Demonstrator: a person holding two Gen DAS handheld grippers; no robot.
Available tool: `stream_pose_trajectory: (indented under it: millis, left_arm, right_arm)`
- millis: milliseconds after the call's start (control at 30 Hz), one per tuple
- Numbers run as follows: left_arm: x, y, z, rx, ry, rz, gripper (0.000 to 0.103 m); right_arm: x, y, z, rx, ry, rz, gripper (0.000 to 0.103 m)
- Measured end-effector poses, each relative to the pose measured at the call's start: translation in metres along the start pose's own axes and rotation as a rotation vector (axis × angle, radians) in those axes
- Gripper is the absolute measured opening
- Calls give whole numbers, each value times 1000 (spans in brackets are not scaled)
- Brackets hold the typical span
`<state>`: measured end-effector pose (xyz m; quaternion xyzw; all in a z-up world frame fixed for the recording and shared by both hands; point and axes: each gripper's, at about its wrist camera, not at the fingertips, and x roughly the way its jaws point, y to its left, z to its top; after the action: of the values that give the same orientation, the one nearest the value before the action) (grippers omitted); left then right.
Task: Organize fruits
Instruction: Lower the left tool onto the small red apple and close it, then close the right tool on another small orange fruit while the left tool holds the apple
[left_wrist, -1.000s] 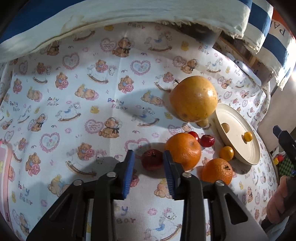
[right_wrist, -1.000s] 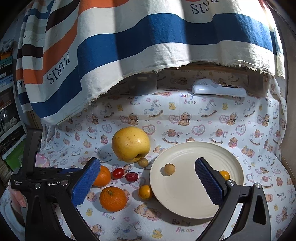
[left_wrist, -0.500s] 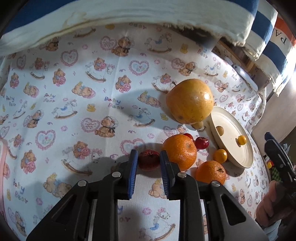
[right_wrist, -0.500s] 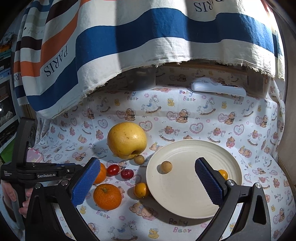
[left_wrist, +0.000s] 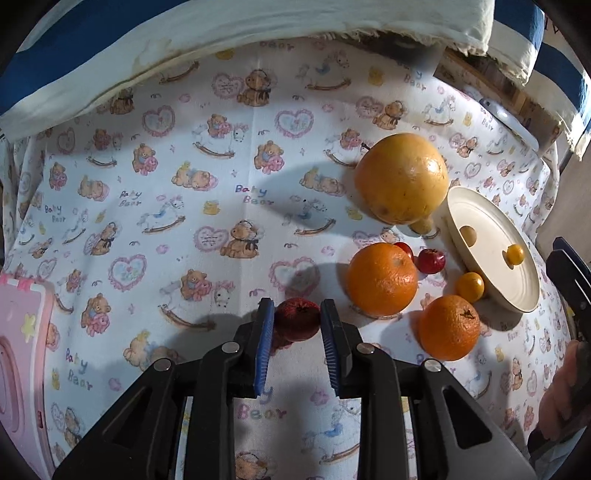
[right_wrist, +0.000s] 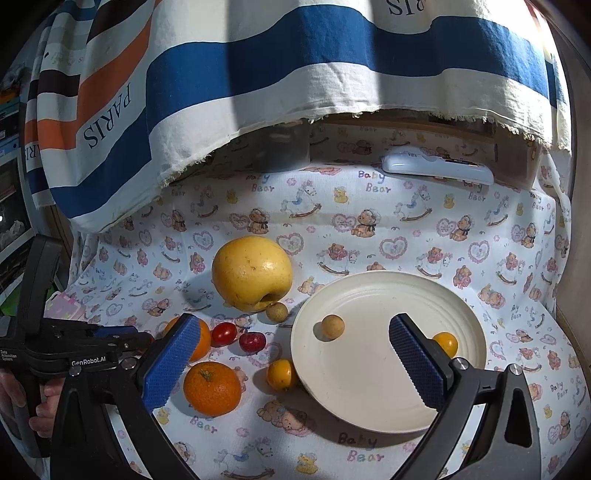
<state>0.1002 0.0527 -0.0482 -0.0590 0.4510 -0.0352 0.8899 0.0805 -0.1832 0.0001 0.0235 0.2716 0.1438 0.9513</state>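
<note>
My left gripper (left_wrist: 297, 318) is shut on a small dark red fruit (left_wrist: 297, 319), held just above the patterned cloth. To its right lie two oranges (left_wrist: 382, 279) (left_wrist: 449, 327), a big yellow pomelo (left_wrist: 401, 178), two small red fruits (left_wrist: 430, 260) and a small yellow fruit (left_wrist: 469, 287). The cream plate (right_wrist: 373, 384) holds a tan ball fruit (right_wrist: 332, 326) and a small yellow fruit (right_wrist: 446, 343). My right gripper (right_wrist: 291, 360) is open and empty, above the plate's near left side. The left gripper's body (right_wrist: 77, 354) shows at the left in the right wrist view.
A striped "PARIS" cloth (right_wrist: 258, 74) hangs over the back of the table. A white remote-like device (right_wrist: 437, 170) lies at the back right. A pink box (left_wrist: 18, 350) stands at the left edge. A tan ball fruit (right_wrist: 277, 312) rests against the pomelo.
My left gripper's jaws have closed on the dark red fruit and lifted slightly. The right gripper has drifted a little; the fruits and plate have stayed in place.
</note>
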Motion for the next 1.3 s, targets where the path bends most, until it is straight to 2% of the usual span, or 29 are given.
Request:
stream_pose_trajectory:
  millis: [100,300,400,467,500,567,633,733,967,1300]
  left_arm:
    - [1,1,0,-6,10,-3,29]
    - [9,0,-1,-9,35,-17,29]
    - [8,-1,-2,-3,29,-22,26]
    - [4,-3,-2,2,13,-25,26]
    - [2,-4,-1,6,2,-26,26]
    - [-6,-6,-1,17,-28,-23,26]
    - [-13,-7,0,23,-57,-16,26]
    - [-21,-7,1,24,-87,-5,26]
    - [-29,-10,2,42,-125,13,26]
    - [-34,-15,0,46,-150,23,26]
  right_arm:
    - [0,-1,0,6,1,4,103]
    - [2,-3,-1,37,24,34,101]
    - [5,-6,-1,56,50,50,90]
    - [9,-7,-1,70,81,66,76]
    - [12,-8,-2,78,105,77,71]
    - [21,-8,-3,86,178,90,53]
    - [30,-7,-7,98,251,88,48]
    - [41,-4,-15,121,342,109,48]
    - [46,7,-28,117,410,114,39]
    - [63,4,-39,181,375,5,34]
